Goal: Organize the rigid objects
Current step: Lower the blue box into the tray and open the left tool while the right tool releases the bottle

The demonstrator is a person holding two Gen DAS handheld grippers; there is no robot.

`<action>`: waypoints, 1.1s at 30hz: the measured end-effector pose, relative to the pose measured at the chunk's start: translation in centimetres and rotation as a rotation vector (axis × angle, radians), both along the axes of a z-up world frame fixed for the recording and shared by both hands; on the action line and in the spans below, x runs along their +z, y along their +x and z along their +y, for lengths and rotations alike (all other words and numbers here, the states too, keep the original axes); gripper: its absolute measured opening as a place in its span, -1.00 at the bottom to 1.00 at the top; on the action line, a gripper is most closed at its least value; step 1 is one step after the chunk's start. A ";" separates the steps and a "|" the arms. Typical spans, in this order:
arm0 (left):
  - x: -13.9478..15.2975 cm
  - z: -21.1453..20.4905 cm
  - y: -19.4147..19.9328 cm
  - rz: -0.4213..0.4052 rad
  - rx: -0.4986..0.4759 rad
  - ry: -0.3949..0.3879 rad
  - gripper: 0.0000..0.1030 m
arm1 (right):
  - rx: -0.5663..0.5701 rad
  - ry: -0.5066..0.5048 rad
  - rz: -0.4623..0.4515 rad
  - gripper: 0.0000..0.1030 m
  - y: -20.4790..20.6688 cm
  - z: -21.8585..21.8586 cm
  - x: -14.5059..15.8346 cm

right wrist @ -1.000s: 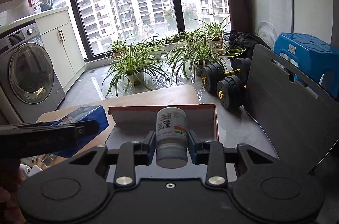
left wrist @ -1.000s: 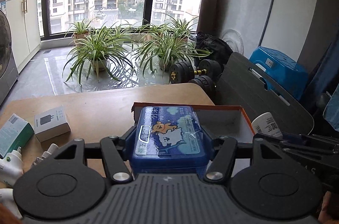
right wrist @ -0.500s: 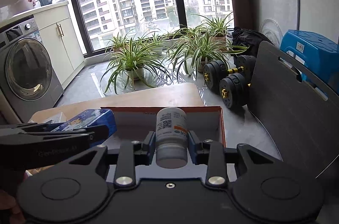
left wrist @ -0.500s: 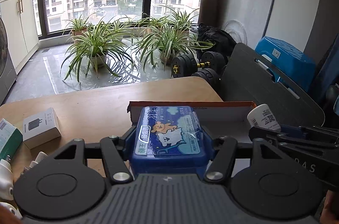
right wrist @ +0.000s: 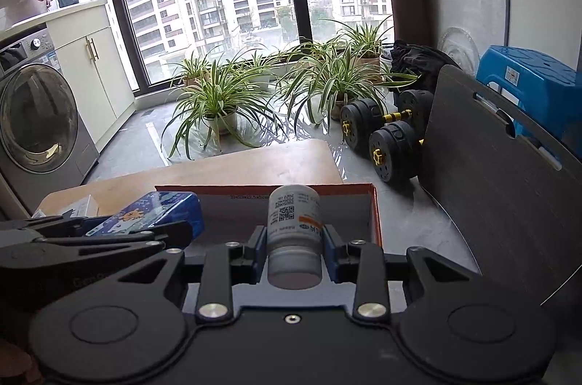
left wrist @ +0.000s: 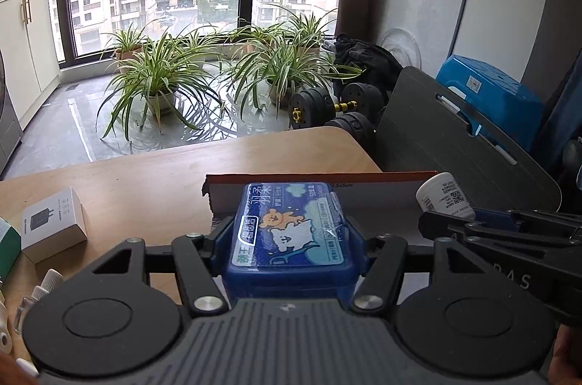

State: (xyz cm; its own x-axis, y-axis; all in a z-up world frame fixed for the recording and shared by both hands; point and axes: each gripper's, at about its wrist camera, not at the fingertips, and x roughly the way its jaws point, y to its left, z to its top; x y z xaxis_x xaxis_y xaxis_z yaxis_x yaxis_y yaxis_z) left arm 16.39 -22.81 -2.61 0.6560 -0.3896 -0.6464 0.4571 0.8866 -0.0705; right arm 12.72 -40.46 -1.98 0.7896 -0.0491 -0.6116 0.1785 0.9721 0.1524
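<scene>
Left wrist: "12.5x5cm" on box wall (left wrist: pixel 382 194)

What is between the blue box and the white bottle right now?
Only the bare pale inside of the cardboard box lies between the blue box and the white bottle, as the left wrist view shows.

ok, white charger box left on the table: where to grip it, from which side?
Take the white charger box across its two long side faces, coming down from above. It lies flat on the wooden table with its broad printed face up, so the low sides suit the fingers; the green box sits close on its left.
</scene>
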 end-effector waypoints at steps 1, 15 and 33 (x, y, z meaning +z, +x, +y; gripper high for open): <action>-0.1 0.0 0.0 0.000 -0.001 0.000 0.23 | -0.001 0.000 -0.002 -0.22 0.0 0.0 0.0; -0.6 -0.6 0.4 0.001 -0.014 0.012 0.23 | -0.015 -0.007 -0.004 -0.22 0.3 -0.3 0.1; -1.1 -1.0 0.5 0.000 -0.029 0.014 0.23 | -0.036 -0.014 -0.005 -0.22 0.6 -0.6 0.0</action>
State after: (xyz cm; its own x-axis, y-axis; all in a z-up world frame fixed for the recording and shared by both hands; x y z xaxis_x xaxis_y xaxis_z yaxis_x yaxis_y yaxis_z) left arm 16.89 -23.85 -3.67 0.6450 -0.3992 -0.6517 0.4824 0.8740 -0.0580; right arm 13.31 -41.02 -1.98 0.7900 -0.0860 -0.6070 0.2128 0.9670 0.1401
